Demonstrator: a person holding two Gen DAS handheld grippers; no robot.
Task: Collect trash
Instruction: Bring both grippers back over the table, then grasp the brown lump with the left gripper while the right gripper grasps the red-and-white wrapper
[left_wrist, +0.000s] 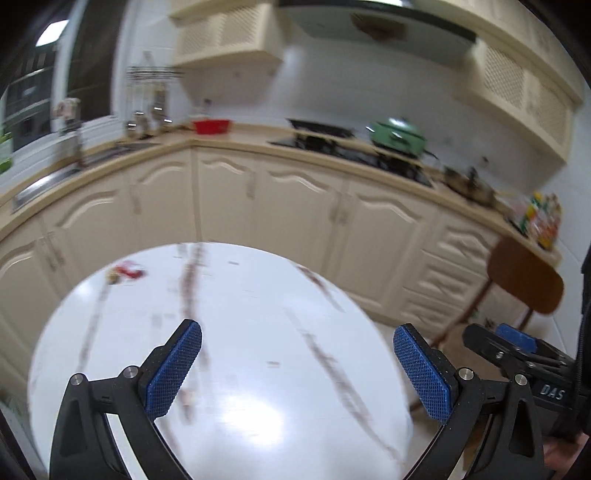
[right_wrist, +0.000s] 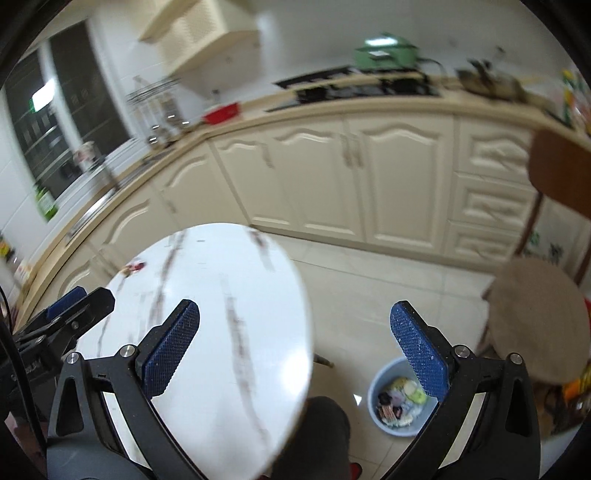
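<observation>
- Left wrist view: the left gripper (left_wrist: 297, 369) is held above a round white table (left_wrist: 258, 302) with dark streaks across its top; its blue pads are spread wide and nothing is seen between them.
- A small red-and-white piece of trash (left_wrist: 125, 272) lies on the far left part of the table, well apart from both pads; it is too blurred for its kind to be told.
- At the right edge of the same view the right gripper (left_wrist: 515, 341) is partly seen, beside the table's rim.
- Right wrist view: the right gripper (right_wrist: 295, 347) is likewise spread wide and empty, its left pad over the table (right_wrist: 229, 332) and its right pad over the tiled floor (right_wrist: 351, 280).
- The same trash (right_wrist: 133, 267) is seen near the table's far left edge.
- A light blue bin (right_wrist: 376, 384) stands on the floor, to the right of the table and partly hidden behind the right pad; mixed wrappers and scraps are seen inside it.
- Near the bin a chair (right_wrist: 535, 317) with a round tan seat and a brown back is seen.
- Behind the table, cream cabinets (left_wrist: 303, 206) run under a counter on which a green pot (left_wrist: 397, 134) and a red container (left_wrist: 211, 126) are set.
- A dark-clad knee (right_wrist: 317, 428) of the person is seen at the table's near edge.
</observation>
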